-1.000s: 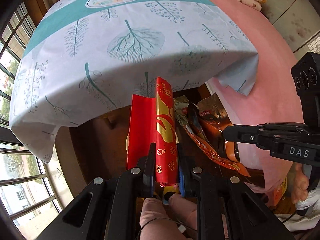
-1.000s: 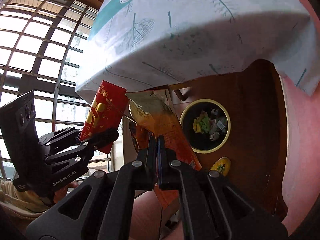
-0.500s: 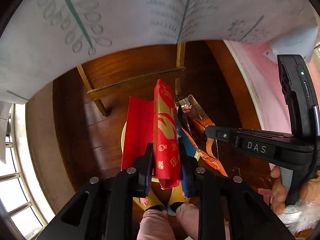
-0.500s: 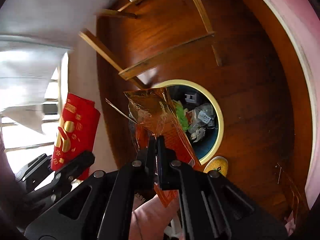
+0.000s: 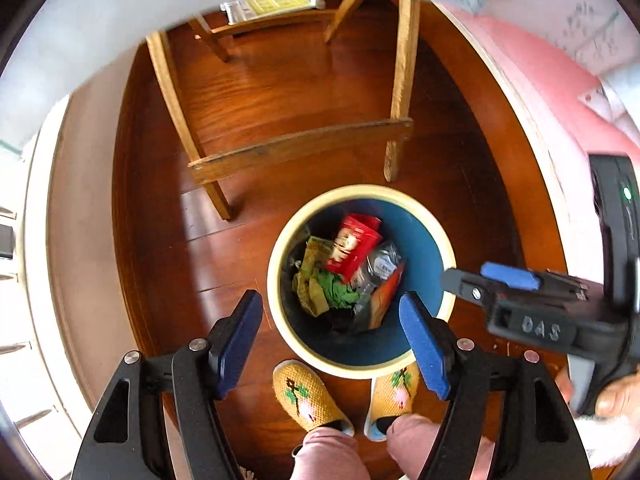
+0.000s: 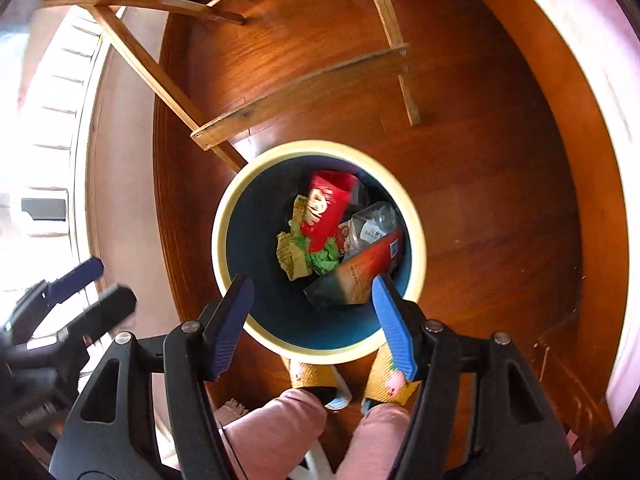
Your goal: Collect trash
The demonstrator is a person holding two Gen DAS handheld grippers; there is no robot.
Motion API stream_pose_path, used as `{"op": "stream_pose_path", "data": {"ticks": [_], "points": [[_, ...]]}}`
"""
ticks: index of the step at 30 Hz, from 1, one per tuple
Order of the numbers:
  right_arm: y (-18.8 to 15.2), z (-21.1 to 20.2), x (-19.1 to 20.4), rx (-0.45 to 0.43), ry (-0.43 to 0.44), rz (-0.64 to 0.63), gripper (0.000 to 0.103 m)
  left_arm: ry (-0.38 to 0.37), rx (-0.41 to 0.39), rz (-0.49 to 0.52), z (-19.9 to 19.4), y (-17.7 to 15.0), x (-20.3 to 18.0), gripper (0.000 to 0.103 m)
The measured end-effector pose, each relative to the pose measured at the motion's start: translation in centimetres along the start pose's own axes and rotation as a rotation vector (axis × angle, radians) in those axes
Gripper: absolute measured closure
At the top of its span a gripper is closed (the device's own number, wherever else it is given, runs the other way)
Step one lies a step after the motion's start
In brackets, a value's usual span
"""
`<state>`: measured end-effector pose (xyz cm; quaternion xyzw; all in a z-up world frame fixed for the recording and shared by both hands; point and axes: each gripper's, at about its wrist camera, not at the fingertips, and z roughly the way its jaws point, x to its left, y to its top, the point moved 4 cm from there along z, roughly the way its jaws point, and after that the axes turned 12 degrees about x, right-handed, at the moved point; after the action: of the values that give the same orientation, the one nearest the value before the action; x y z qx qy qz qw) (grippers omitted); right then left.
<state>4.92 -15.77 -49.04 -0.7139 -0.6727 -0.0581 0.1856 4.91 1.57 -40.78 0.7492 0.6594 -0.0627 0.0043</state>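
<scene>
A round bin (image 5: 434,232) with a cream rim and a blue inside stands on the wood floor right below both grippers. In it lie a red and gold packet (image 5: 352,246), an orange snack wrapper (image 6: 368,266), green paper and a clear plastic piece. The same bin (image 6: 224,216) and red packet (image 6: 326,208) show in the right wrist view. My left gripper (image 5: 334,316) hangs open over the bin's near rim, nothing between its blue pads. My right gripper (image 6: 312,300) is open too, above the bin; it also shows at the right as the other gripper (image 5: 492,280).
A wooden table frame (image 5: 296,148) stands just beyond the bin, under a white cloth. The person's yellow slippers (image 5: 308,396) and pink trouser legs are at the bin's near side. A pink bedspread (image 5: 568,88) borders the right; window bars lie to the left.
Both grippers tipped down over the bin and opened. The red packet left my left gripper and the orange wrapper left my right one; both now lie in the bin.
</scene>
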Motion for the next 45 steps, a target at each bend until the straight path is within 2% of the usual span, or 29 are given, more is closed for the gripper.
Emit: {"op": "stream_pose_path", "data": {"ticks": [9, 22, 32, 38, 45], "points": [[-1.7, -6.5, 2.1, -0.059, -0.027, -0.025, 0.040, 0.008, -0.038, -0.038, -4.1, 0.4, 1.0, 0.031], [-4.8, -19.6, 6.0, -0.164, -0.054, -0.065, 0.033, 0.032, -0.141, -0.085, -18.8, -1.4, -1.2, 0.031], [-6.8, -30.7, 10.0, -0.265, -0.093, -0.147, 0.031, 0.033, -0.240, -0.057, -30.5, -2.9, -3.1, 0.031], [-7.2, -36.0, 12.3, -0.314, -0.126, -0.197, 0.031, 0.047, -0.305, -0.094, -36.2, -3.5, -2.6, 0.031], [-7.2, -42.6, 15.3, -0.398, -0.108, -0.248, 0.031, 0.087, -0.377, -0.146, -40.9, -4.1, -2.0, 0.031]]}}
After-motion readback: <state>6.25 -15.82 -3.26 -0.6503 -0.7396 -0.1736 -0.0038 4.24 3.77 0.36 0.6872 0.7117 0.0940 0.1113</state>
